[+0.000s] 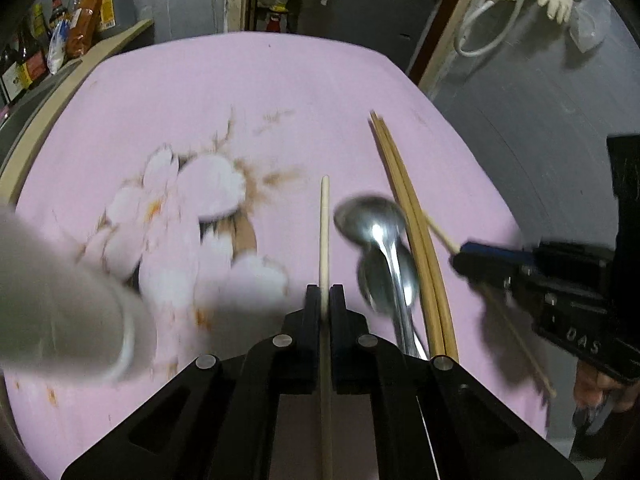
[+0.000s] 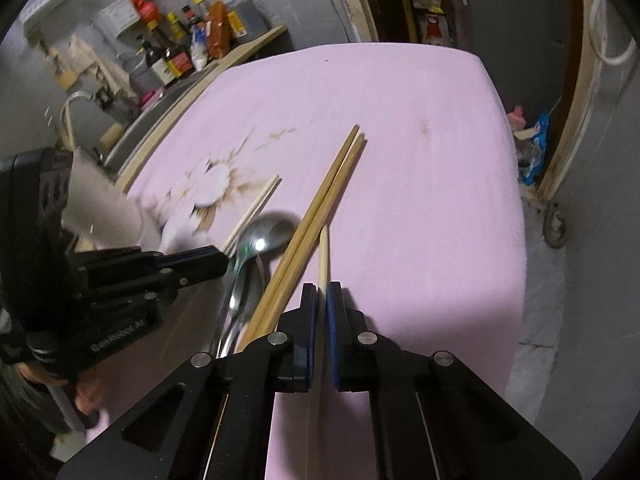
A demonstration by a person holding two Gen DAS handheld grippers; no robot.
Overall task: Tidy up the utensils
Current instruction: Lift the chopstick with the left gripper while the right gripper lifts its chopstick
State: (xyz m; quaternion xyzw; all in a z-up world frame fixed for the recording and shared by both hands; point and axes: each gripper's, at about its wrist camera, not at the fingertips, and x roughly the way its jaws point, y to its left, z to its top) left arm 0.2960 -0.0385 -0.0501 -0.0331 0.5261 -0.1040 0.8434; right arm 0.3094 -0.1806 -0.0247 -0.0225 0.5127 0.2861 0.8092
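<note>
Left wrist view sat just behind the left gripper [image 1: 325, 300], looked steeply down and forward along its fingers, close over the pink cloth [image 1: 280, 92]. The cloth's far edge and a doorway lay ahead; a shelf of bottles [image 1: 52, 40] stood at upper left.

Right wrist view sat likewise behind the right gripper [image 2: 322, 300], same steep tilt, equally near.

Shared ground: both views took in the brown chopstick pair [image 1: 404, 200] [image 2: 320, 208], the spoons [image 1: 376, 232] [image 2: 260, 236], the flower print and the bottles [image 2: 188, 48]. Each camera saw the other gripper: right gripper [image 1: 460, 254] at the right edge of the left view, left gripper [image 2: 224, 260] at the left edge of the right view.
</note>
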